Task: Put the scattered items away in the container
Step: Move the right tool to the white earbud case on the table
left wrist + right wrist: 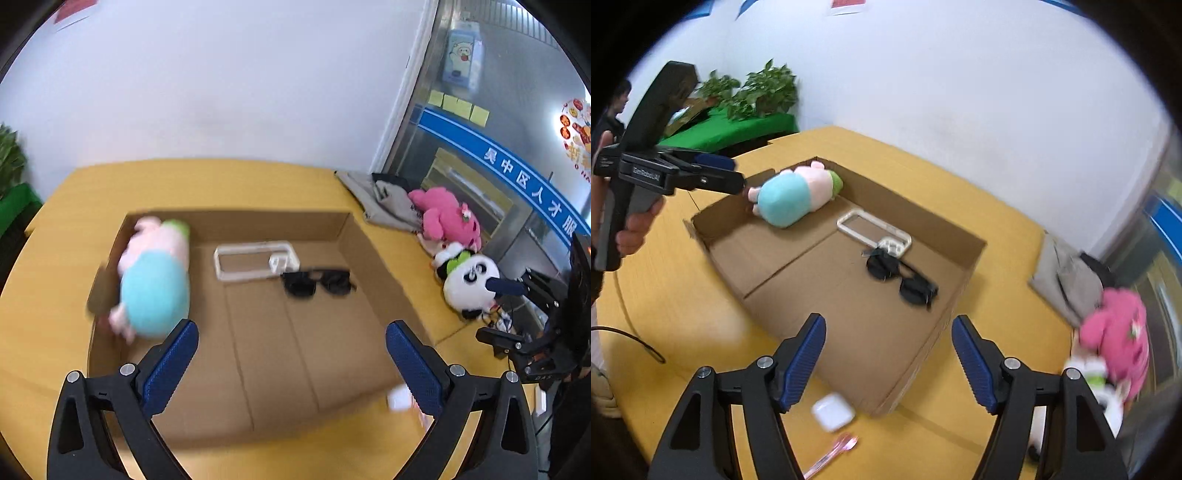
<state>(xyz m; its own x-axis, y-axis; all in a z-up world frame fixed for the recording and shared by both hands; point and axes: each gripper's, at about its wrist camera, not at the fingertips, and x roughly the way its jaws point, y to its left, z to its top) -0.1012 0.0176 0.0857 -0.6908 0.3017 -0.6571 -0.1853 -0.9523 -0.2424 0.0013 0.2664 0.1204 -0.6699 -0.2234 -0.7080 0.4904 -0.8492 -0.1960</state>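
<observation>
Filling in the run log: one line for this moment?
left gripper open | right gripper open | box: plush, sunglasses | earbud case outside

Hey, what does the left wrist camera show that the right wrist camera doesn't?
Only the left wrist view shows the panda clearly, the yellow sticky notes and the blue banner.

Only the right wrist view shows the earbud case, the pink pen and the potted plants.

Both show the box, the pig plush, the phone case, the sunglasses and the pink plush.
</observation>
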